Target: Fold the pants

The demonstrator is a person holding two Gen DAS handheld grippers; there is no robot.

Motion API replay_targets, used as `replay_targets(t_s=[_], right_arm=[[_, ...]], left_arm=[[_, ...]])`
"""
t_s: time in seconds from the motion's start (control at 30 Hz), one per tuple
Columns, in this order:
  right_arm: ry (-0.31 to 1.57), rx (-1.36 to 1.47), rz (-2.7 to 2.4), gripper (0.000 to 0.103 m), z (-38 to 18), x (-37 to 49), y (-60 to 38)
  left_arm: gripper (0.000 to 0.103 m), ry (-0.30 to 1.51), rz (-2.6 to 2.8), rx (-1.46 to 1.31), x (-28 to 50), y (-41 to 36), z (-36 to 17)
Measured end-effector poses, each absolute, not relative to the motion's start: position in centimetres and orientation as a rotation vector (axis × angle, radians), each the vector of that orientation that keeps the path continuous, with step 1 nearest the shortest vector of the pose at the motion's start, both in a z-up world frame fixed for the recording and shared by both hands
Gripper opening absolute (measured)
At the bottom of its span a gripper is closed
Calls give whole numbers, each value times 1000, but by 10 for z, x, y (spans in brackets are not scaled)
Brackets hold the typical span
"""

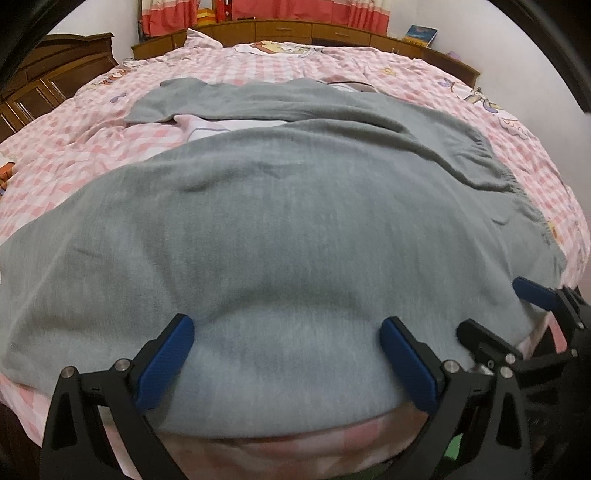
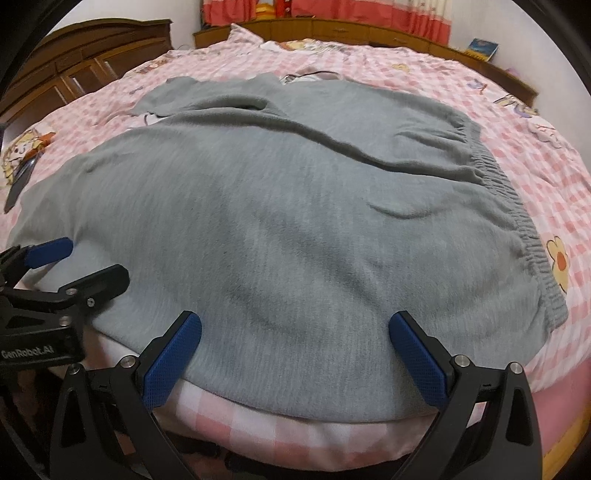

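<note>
Grey pants [image 1: 280, 229] lie spread on the bed, also in the right wrist view [image 2: 295, 221]. The elastic waistband [image 2: 517, 218] is at the right and the legs run off to the left, the far leg [image 1: 207, 101] angled away. My left gripper [image 1: 286, 354] is open, its blue pads straddling the near edge of the near leg. My right gripper [image 2: 295, 350] is open over the near edge close to the waist. Each gripper shows in the other's view, the right one [image 1: 517, 325] and the left one [image 2: 70, 266].
The bed has a pink checked cartoon quilt [image 1: 74, 147]. A wooden headboard shelf [image 1: 295, 31] with a book [image 1: 421, 35] runs along the far side, under red curtains. A wooden cabinet [image 2: 81, 66] stands at the left. A dark object [image 2: 20, 182] lies on the quilt's left.
</note>
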State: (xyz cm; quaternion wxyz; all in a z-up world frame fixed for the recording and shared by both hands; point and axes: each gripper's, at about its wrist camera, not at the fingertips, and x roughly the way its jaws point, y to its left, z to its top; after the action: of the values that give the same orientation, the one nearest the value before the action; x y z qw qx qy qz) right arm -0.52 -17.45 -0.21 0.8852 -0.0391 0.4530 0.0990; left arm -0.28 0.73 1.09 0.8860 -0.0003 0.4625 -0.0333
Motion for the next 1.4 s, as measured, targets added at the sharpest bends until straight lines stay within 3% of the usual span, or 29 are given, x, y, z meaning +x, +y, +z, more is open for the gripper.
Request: replay_targets(t_s=[0.53, 0.97, 1.17, 1.33, 1.4], right_arm=[[949, -11, 171, 101, 44, 16, -236], [977, -42, -51, 96, 44, 46, -315], [1037, 8, -30, 85, 26, 38, -328], [1070, 8, -19, 64, 26, 34, -327], [1074, 13, -34, 64, 29, 35, -334]], left_arm=[[102, 883, 165, -14, 5, 137, 70], [102, 952, 251, -130, 2, 197, 40], [102, 981, 249, -136, 4, 197, 28], [102, 984, 250, -108, 9, 194, 27], [102, 984, 247, -108, 11, 195, 28]])
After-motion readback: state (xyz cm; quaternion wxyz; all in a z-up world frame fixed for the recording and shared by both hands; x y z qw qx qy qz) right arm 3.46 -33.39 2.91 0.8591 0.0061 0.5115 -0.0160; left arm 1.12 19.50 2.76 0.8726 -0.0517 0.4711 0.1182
